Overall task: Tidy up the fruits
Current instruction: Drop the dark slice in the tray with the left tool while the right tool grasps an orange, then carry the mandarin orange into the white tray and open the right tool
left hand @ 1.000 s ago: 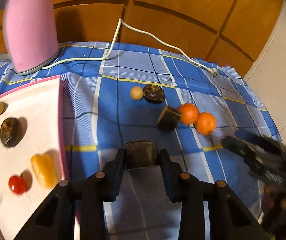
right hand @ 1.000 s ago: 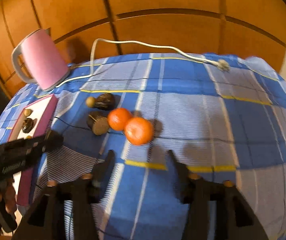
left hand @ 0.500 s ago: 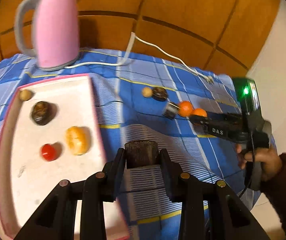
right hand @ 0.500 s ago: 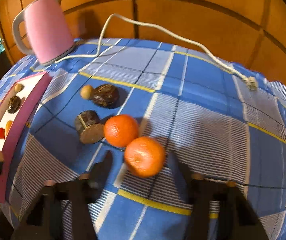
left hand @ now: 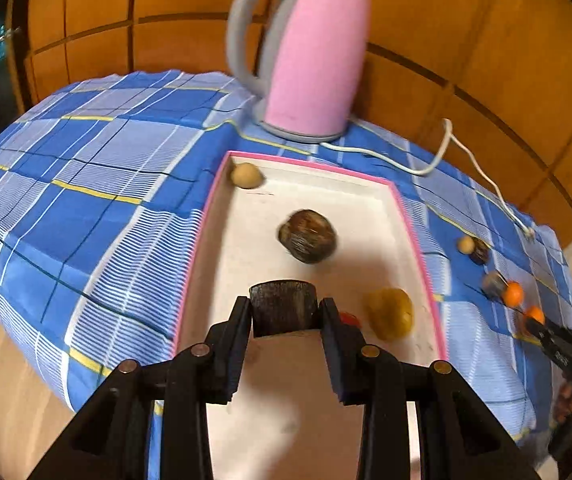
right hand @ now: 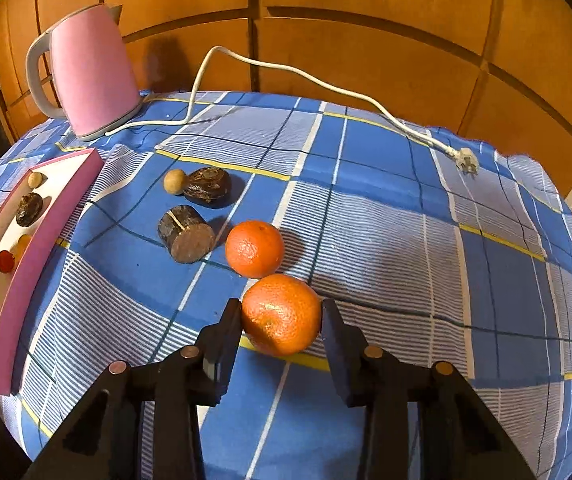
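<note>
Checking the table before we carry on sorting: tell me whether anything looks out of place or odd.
Only one thing: the pink kettle is unplugged, and its white cord trails across the checked tablecloth to a loose plug near the far edge. Nothing looks spilled or damaged.

The left gripper (left hand: 283, 312), carrying the dark cylindrical piece (left hand: 281, 307), has moved from above the tabletop cloth to above the tray (left hand: 318, 168). The right gripper (right hand: 281, 314) has closed its jaws onto the near orange (right hand: 281, 314).
</note>
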Available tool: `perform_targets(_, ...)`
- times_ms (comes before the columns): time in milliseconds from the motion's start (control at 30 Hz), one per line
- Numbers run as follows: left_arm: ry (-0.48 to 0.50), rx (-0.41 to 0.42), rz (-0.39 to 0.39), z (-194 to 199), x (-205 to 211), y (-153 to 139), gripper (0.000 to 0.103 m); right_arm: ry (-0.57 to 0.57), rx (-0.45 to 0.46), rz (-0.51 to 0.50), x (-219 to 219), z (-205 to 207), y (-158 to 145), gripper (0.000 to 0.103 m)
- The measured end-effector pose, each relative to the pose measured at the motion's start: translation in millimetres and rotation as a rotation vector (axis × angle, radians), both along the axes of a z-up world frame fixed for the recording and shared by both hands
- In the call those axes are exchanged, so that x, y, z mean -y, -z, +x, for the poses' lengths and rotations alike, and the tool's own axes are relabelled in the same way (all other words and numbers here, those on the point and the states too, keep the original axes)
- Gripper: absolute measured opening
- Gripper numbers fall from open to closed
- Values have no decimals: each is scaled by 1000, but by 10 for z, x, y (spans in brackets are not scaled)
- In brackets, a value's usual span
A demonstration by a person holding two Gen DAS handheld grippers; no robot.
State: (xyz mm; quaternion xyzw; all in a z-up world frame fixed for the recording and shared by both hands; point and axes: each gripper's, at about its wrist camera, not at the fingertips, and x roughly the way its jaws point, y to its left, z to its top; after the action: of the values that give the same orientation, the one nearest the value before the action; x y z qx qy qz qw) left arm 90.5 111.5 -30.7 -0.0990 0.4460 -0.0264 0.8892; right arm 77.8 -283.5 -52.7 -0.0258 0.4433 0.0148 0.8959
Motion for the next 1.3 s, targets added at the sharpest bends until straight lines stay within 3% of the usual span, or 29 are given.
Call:
perform_targets(200, -20, -19, 58, 284, 3, 111, 36, 19, -24, -13, 39, -14, 58, 40)
perform_targets(300, -26, -13, 67, 328, 36, 111, 49, 22, -21, -17, 53, -43, 39, 40)
perform_targets(533, -77, 37, 64, 32, 82, 19, 53, 26, -26, -15, 60, -102, 51, 39)
perform_targets(800, -49, 21, 51, -268, 199, 65, 54, 24, -12, 23, 45, -203, 15, 39)
perform_targets(1100, -42, 18, 43, -363, 209, 40, 54, -42, 17, 55, -197, -322, -138, 39)
perform_targets(1300, -46, 23, 57, -424, 174, 27, 54, -183, 24, 90, -611, -360, -268, 39)
